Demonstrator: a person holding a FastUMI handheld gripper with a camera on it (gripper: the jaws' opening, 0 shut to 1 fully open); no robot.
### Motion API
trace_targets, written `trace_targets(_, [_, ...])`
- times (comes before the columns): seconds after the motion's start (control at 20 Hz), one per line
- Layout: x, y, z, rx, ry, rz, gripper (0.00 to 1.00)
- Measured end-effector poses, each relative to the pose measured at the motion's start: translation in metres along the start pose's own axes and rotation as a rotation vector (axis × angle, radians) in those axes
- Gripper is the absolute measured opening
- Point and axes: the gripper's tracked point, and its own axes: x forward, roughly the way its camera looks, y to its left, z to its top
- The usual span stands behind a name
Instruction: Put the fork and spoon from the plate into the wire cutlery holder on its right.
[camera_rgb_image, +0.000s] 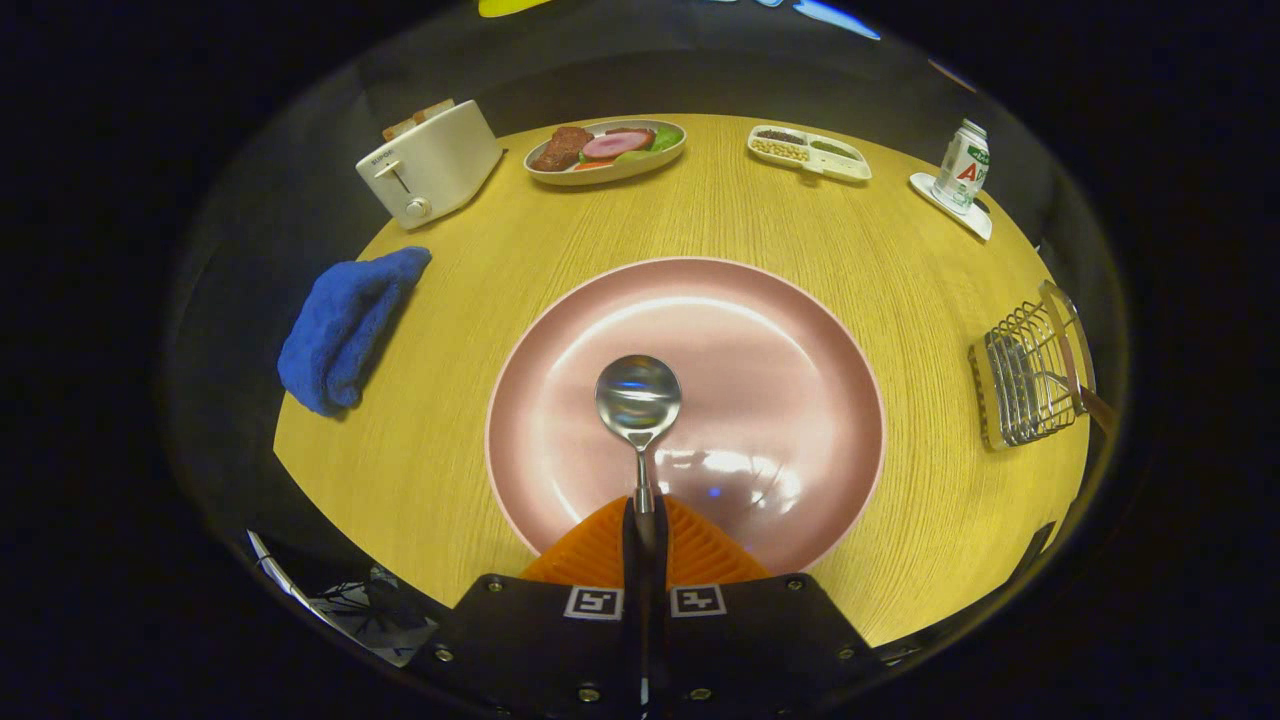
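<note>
My gripper (645, 525) is shut on the handle of a metal spoon (638, 395). The spoon's bowl points away from me and hangs over the middle of a big pink plate (800, 330). I cannot tell whether the bowl touches the plate. To the right of the plate stands the wire cutlery holder (1025, 385) near the table's edge. A brown handle (1065, 335) lies across the holder's top. The spoon's handle is hidden between my fingers.
A round wooden table (440, 400) carries a blue cloth (345, 320) at the left and a white toaster (430, 165) behind it. Further back are a dish of food (605, 150), a divided tray (808, 152) and a small can on a coaster (962, 165).
</note>
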Motion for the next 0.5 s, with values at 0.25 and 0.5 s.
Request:
trace_targets(0.25, [-0.015, -0.014, 0.023, 0.025, -0.058, -0.01, 0.03])
trace_targets(0.5, [-0.036, -0.04, 0.043, 0.079, -0.125, -0.037, 0.03])
